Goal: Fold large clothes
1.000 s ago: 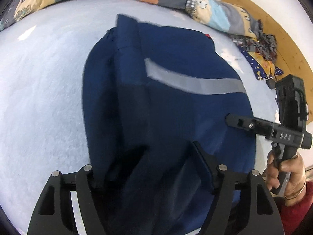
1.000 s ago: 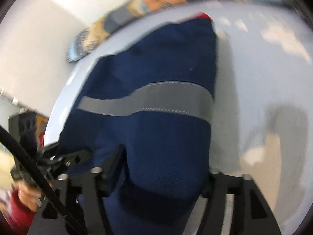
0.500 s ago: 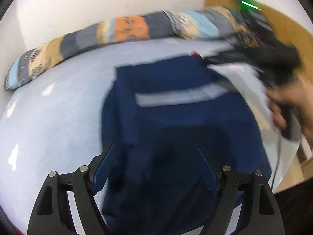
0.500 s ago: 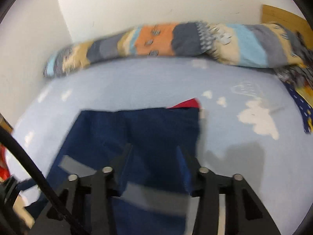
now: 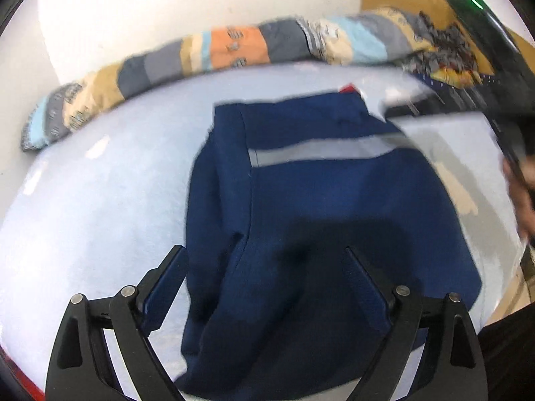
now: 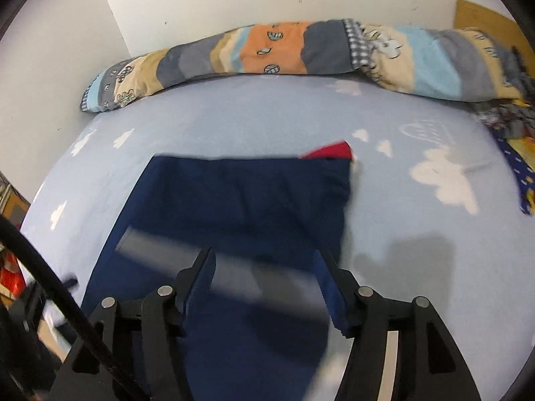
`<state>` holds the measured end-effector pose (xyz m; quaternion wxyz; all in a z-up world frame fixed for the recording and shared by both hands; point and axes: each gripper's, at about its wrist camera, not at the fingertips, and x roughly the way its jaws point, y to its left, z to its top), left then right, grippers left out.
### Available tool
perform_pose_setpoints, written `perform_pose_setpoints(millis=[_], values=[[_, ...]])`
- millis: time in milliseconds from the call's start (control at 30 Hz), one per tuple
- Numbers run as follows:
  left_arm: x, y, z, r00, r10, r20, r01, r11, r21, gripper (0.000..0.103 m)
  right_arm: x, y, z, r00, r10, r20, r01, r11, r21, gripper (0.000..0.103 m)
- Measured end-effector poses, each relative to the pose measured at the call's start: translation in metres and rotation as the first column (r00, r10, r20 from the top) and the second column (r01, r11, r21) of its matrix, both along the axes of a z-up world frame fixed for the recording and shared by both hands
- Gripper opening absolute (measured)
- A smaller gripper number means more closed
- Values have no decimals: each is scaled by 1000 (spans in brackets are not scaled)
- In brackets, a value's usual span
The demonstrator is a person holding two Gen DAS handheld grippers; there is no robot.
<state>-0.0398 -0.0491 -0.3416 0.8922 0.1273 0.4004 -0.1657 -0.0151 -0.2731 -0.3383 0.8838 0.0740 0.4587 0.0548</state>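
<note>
Navy garment (image 5: 321, 207) with grey reflective stripe (image 5: 317, 152) is lying folded on the light-blue bed sheet (image 6: 267, 117). Left claw (image 5: 264, 267) and right claw (image 6: 264, 267) are both hovering spread above it, gripping nothing.

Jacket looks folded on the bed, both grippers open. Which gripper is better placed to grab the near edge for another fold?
Probably the left gripper. It hangs open low over the jacket, near edge between its fingers. The right gripper is open too but sits higher, aimed toward the far edge.
</note>
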Motion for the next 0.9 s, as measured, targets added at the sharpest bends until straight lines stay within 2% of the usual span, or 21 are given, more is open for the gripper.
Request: perform_pose_setpoints(millis=[133,200,267,300,400,500,567,667,700,733,800,900], values=[[-23,-1,-7,999,38,-19,-38,999,-36,92,-64,13,-8,1000,-20,3,20,1000,7,66],[-33,-5,-15,998,65,-10,-65,998,2,92,-90,24,-18,999,-30,-10,30,999,-14,66],[-38,-12,-26,997,72,-11,-71,996,60,92,-97,34,-39,998,-17,-64,16,1000,-25,66],[-36,-14,-34,997,78,-28,-75,993,86,92,-98,40,-48,996,-11,-92,9,1000,-15,70],[-36,-12,-44,995,94,-40,-89,990,110,92,-92,55,-57,992,17,-126,-30,994,-102,79],[-46,-6,-33,994,105,9,-105,990,92,92,-88,48,-34,998,1,-58,-3,999,-43,74],[-51,3,-20,989,132,60,-135,990,43,92,-83,50,-15,1000,14,3,-14,1000,-13,74],[-60,14,4,967,193,166,-197,980,5,92,-81,57,14,995,11,103,-8,1000,-30,74],[-63,17,9,960,205,191,-207,978,-8,95,-84,59,21,990,5,138,2,999,-52,77],[-68,22,16,951,217,222,-216,976,-32,98,-88,61,25,986,-2,167,16,997,-81,85],[-75,25,20,942,227,245,-220,974,-58,102,-96,64,22,983,-5,182,26,993,-113,89],[-72,20,5,957,228,182,-227,974,-23,102,-104,64,3,993,-33,113,49,989,-138,89]])
